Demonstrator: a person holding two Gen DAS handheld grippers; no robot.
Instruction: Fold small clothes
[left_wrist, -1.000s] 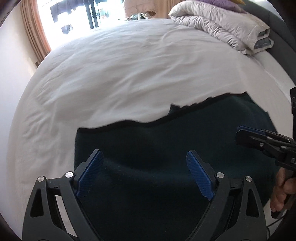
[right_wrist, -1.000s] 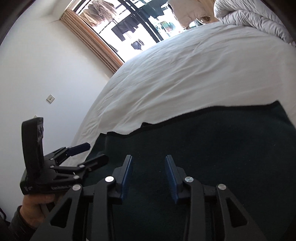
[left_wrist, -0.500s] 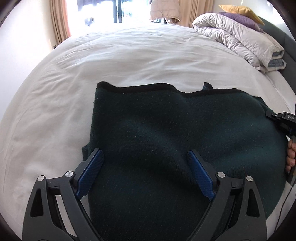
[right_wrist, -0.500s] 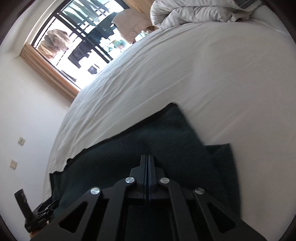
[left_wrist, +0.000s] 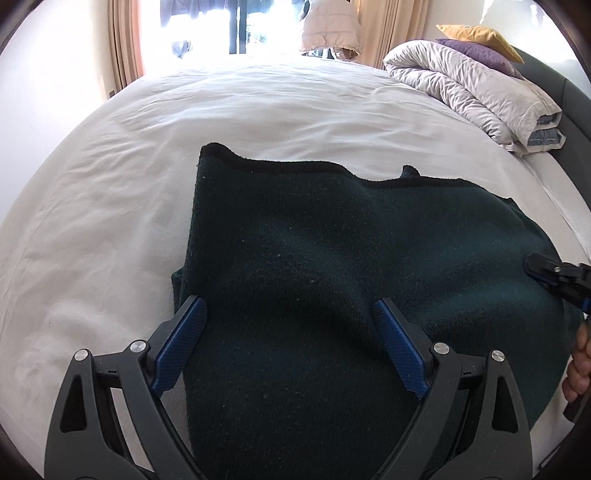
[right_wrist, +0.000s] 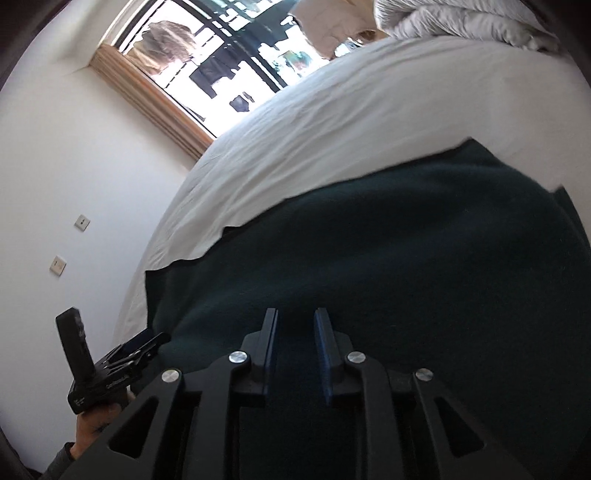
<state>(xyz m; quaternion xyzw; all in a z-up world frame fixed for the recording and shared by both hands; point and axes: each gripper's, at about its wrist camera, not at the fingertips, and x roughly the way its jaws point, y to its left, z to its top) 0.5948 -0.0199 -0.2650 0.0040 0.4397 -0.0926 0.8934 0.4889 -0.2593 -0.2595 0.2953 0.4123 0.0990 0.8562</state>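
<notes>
On the white bed (left_wrist: 258, 122), toward its near edge, a dark green knit garment (left_wrist: 332, 266) lies spread with a black-trimmed hem along its far side; its near portion runs out of frame beneath both tools. Left claw (left_wrist: 288, 332) hovers wide open over the cloth, blue pads (left_wrist: 181, 343) gripping nothing. Right claw (right_wrist: 295, 347) shows a narrow gap between its blue pads, with fabric below; whether they touch the cloth is hard to make out. A small corner peeks past the hem. Folded grey duvet (left_wrist: 472, 88) and pillows sit at the bed's far right corner, near the glare-washed window (right_wrist: 229, 74).
</notes>
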